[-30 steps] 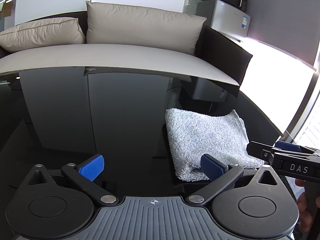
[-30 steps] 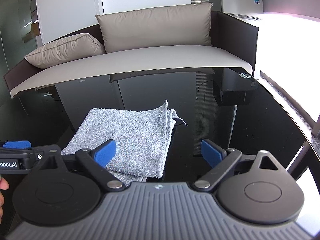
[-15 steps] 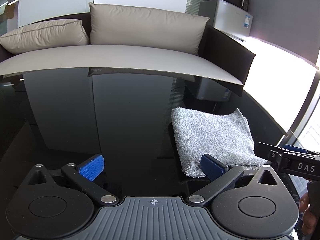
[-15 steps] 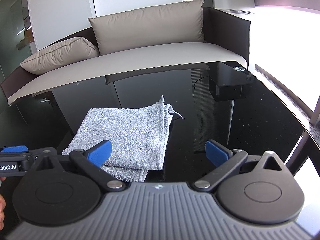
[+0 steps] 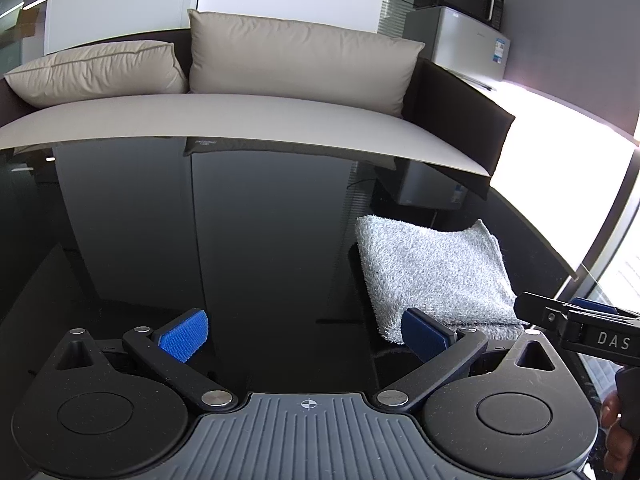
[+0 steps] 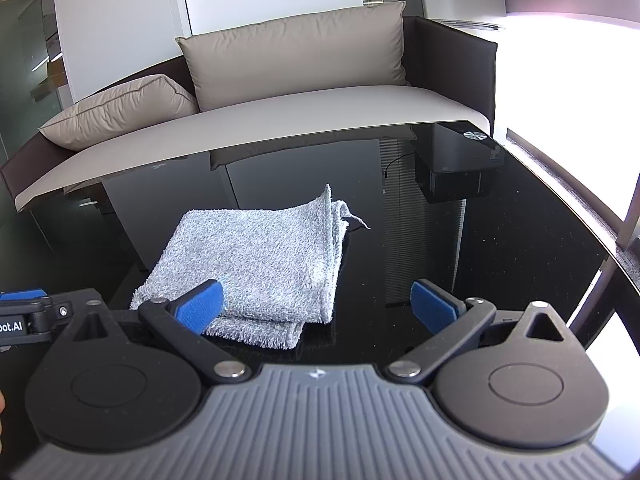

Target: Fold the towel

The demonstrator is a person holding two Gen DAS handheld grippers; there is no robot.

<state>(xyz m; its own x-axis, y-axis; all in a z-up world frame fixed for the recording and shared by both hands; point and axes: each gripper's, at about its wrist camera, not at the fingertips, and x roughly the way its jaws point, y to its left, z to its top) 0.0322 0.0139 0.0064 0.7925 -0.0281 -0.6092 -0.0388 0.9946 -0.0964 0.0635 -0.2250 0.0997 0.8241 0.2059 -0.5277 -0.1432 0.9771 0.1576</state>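
Towel (image 6: pixel 256 256) lies folded on the black bench (image 6: pixel 480 240), just ahead of me. Left hand-held gripper (image 5: pixel 304 330) and right hand-held gripper (image 6: pixel 320 306) both gape empty. Terry looks soft, limp; I'd pinch a stacked corner.

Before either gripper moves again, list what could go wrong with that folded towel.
1. The towel lies folded on a glossy black table; a nudge would likely slide it or spoil the fold.
2. Its layered edges look loose and uneven, so they may splay open.
3. The left gripper and right gripper, both open, sit close together beside the towel; their pads could catch the cloth or bump each other.
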